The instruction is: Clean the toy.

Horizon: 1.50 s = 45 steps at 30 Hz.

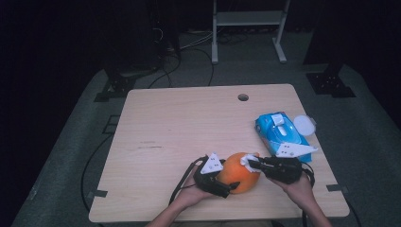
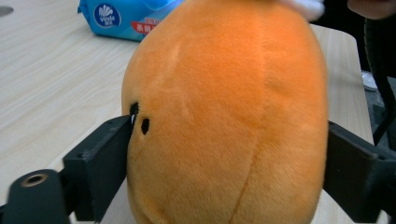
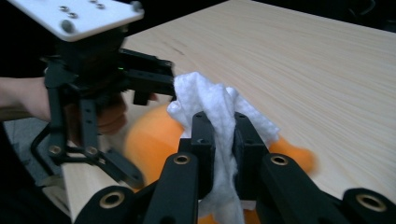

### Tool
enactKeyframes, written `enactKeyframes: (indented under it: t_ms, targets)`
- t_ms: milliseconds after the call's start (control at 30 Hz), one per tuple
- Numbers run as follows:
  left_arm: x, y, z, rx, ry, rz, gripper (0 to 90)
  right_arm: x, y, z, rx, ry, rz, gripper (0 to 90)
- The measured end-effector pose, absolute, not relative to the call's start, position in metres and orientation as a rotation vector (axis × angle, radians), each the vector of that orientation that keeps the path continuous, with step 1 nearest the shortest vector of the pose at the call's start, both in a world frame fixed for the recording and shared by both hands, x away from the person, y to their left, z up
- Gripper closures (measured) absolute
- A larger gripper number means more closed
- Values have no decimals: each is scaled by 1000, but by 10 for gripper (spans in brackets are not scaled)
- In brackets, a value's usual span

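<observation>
A person sits at a light wood table (image 1: 189,123), a two-jaw gripper in each hand, both working on an orange plush toy (image 1: 239,173) near the table's front edge, right of centre.

Left gripper (image 1: 226,188): jaws spread wide around the toy, one each side. In the left gripper view the toy (image 2: 224,116) stands between the two black jaws; the left one touches the plush by two small black eye marks, the right one sits against the far flank. Grip looks light; can't tell if the pads press or just rest.

Right gripper (image 1: 251,164): jaws closed tight on a white wipe (image 1: 246,160), held against the toy's upper right side. In the right gripper view the wipe (image 3: 219,112) bunches up betw. the two jaws and fans out above them, w/ the orange plush (image 3: 149,140) blurred just beneath; the left gripper (image 3: 121,175) shows beyond it.

Well apart at the table's right edge: a blue pack of wet wipes (image 1: 279,130), w/ a round white lid (image 1: 304,125) just beside it.
</observation>
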<state>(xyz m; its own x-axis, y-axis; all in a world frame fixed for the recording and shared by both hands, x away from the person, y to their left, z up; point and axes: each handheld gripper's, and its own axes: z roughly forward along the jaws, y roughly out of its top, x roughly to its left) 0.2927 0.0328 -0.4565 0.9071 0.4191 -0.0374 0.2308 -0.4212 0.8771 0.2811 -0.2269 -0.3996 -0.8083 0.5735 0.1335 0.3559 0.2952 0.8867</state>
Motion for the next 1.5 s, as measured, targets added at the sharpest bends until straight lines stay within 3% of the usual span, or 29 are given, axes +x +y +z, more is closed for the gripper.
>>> enactKeyframes:
  t_ms: [133,300,567,800,1000,1233,1500]
  targets:
    - [290,35,-455,2009,452,231,194,281,-224,-400,838,2345,1461,805]
    - [287,30,-452,2011,450,265,208,285,-238,-403,921,2290,1400,806]
    - [281,31,-438,2002,433,344,258,271,-207,-388,764,2324,1459,807]
    - [282,35,-431,1971,437,341,274,284,-228,-398,911,2264,1448,808]
    - [282,35,-431,1960,460,335,273,270,-195,-384,730,2323,1475,807]
    - [293,37,-440,1934,436,242,109,284,-217,-400,853,2329,1491,807]
    - [304,45,-447,1901,392,181,81,287,-220,-402,859,2305,1457,807]
